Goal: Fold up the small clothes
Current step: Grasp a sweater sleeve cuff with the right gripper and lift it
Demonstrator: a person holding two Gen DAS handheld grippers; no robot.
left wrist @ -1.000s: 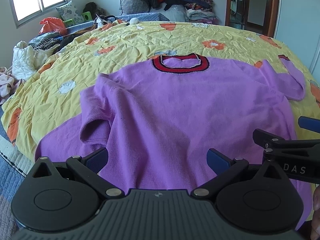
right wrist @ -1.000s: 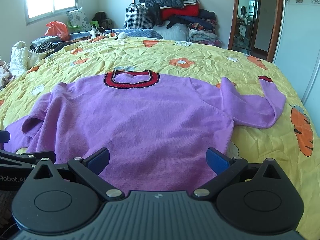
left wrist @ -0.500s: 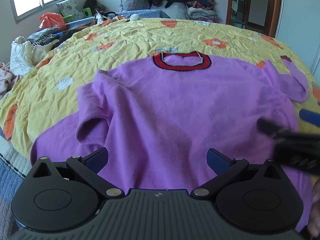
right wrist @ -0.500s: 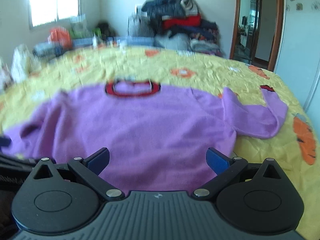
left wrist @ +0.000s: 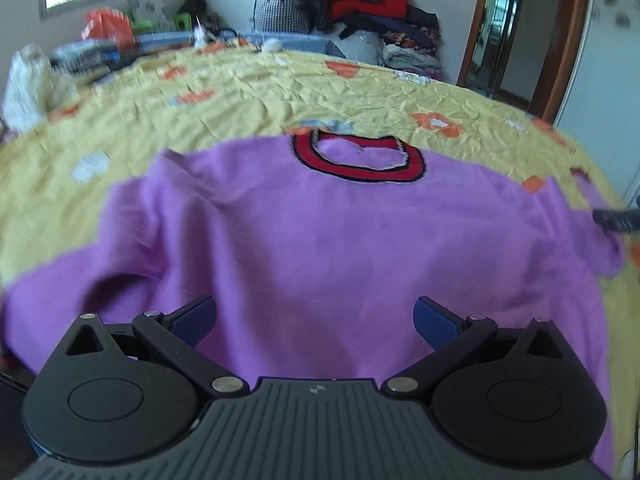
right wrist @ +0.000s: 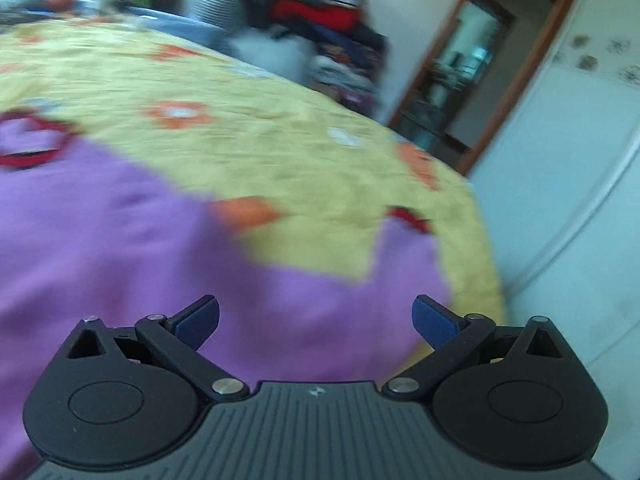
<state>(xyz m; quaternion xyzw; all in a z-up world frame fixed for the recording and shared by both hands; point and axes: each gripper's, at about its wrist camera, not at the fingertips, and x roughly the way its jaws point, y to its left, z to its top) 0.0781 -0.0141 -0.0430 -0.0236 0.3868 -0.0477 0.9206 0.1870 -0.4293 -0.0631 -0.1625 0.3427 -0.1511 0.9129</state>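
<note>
1. Two sets of tongs, left tongs [left wrist: 315,316] and right tongs [right wrist: 316,316], both released with blue pads spread wide, nothing gripped, hovering over the near half of the purple sweater [left wrist: 340,248].
2. Spread flat on the yellow bedspread [left wrist: 248,88], front up, hem nearest, red collar [left wrist: 358,158] at the far end.
3. Left of the collar: left sleeve [left wrist: 132,232] bunched and doubled against the body. Best smoothed before any fold.
4. Right of the collar: right sleeve [right wrist: 404,264] bent upward, red cuff [right wrist: 412,218] at its tip, right tongs aimed toward it. Heavily blurred view, so exact contact impossible to tell.
5. Likely step in hand: reaching for the right sleeve to fold it across the body. Advisable to pinch near the cuff, catch both layers, lift low, and lay it straight across below the collar.
6. Beyond the collar, past the bed: heap of clothes [left wrist: 360,4] by the wall, well apart.
</note>
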